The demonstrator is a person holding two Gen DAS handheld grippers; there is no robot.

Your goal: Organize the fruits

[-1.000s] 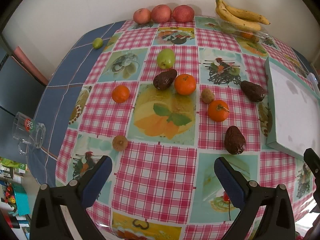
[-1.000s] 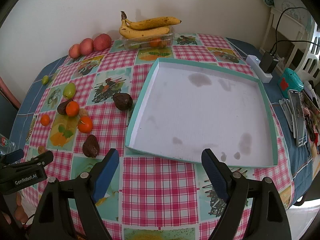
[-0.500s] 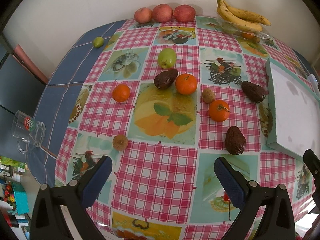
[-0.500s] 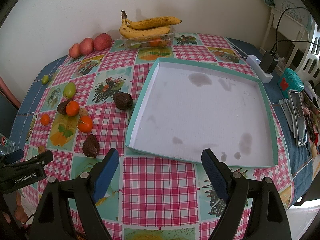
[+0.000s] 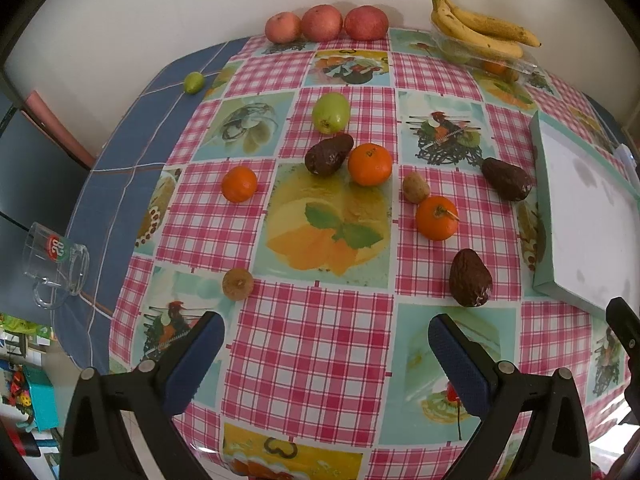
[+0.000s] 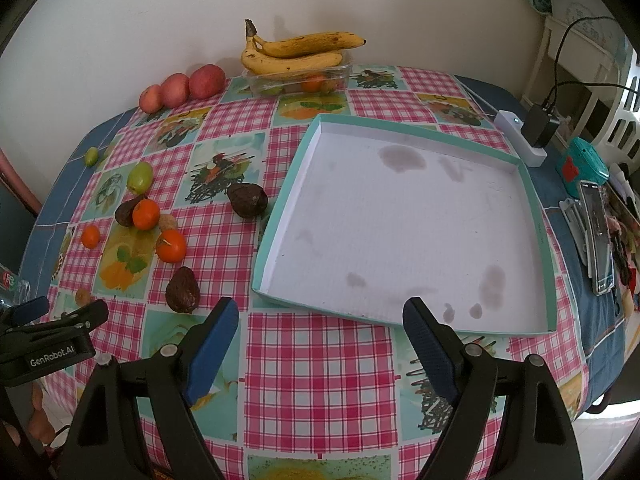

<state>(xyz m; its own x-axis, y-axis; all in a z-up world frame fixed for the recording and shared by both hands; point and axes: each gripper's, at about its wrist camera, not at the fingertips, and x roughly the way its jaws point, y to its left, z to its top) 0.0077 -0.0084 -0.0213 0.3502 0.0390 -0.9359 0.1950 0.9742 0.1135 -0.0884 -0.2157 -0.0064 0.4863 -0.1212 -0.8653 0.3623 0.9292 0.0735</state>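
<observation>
Teal walls go around my big white tray [image 6: 536, 216], and no fruit lies in it. Beside it, on the checked cloth, sit avocados [image 5: 470, 278] and oranges [image 5: 436, 218]. Bananas [image 6: 296, 54] rest on a clear box [image 6: 340, 70] with an orange inside. My left gripper [image 5: 326, 350] and right gripper [image 6: 320, 336] stand wide apart, holding nothing.

Left tongs [image 5: 326, 354] and right tongs [image 6: 320, 340] both gape wide and empty, tilted steeply down; the hands holding them seem out of view.
</observation>
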